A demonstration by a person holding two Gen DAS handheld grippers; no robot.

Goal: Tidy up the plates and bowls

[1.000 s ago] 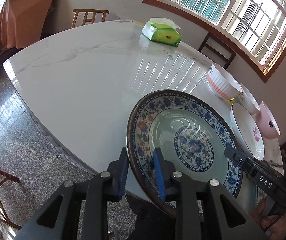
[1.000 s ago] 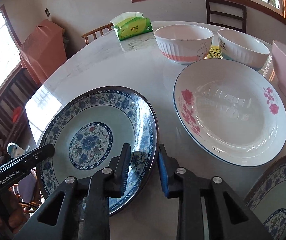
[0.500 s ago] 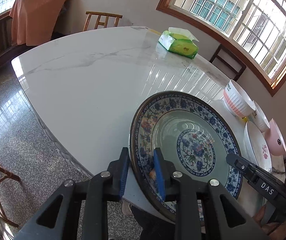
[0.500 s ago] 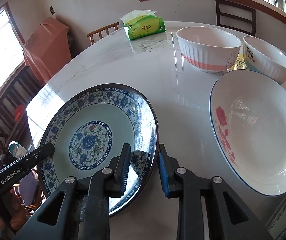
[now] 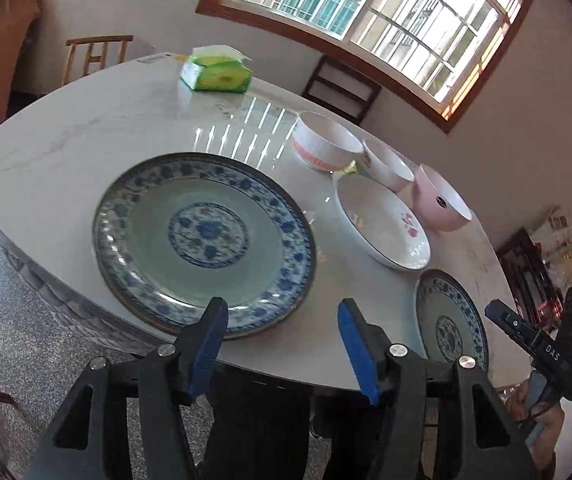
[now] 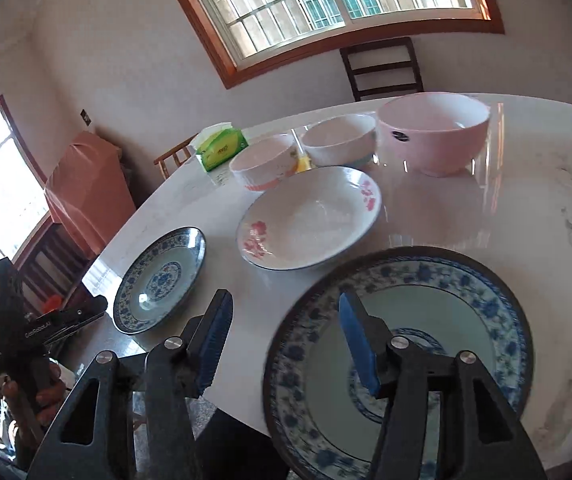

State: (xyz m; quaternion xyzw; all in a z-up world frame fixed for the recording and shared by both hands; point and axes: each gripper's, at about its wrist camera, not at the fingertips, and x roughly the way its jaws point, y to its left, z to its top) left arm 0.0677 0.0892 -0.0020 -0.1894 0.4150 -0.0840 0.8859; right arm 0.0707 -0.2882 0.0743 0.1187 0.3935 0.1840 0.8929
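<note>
Left wrist view: the blue-patterned plate [image 5: 204,242] lies flat on the counter [image 5: 86,128] near its edge. It looks heavy, glazed and breakable (best pinched at the rim). The left claw [image 5: 282,338], tilted downward, has just been opening and stands spread, nothing between.

Right wrist view: the right claw [image 6: 286,338], likewise just opened, hangs spread above a second patterned plate [image 6: 426,312], empty.

Two blue-patterned plates [image 5: 206,240] [image 5: 452,320], a white floral plate [image 5: 382,232] and three bowls [image 5: 366,160] lie flat on the table
</note>
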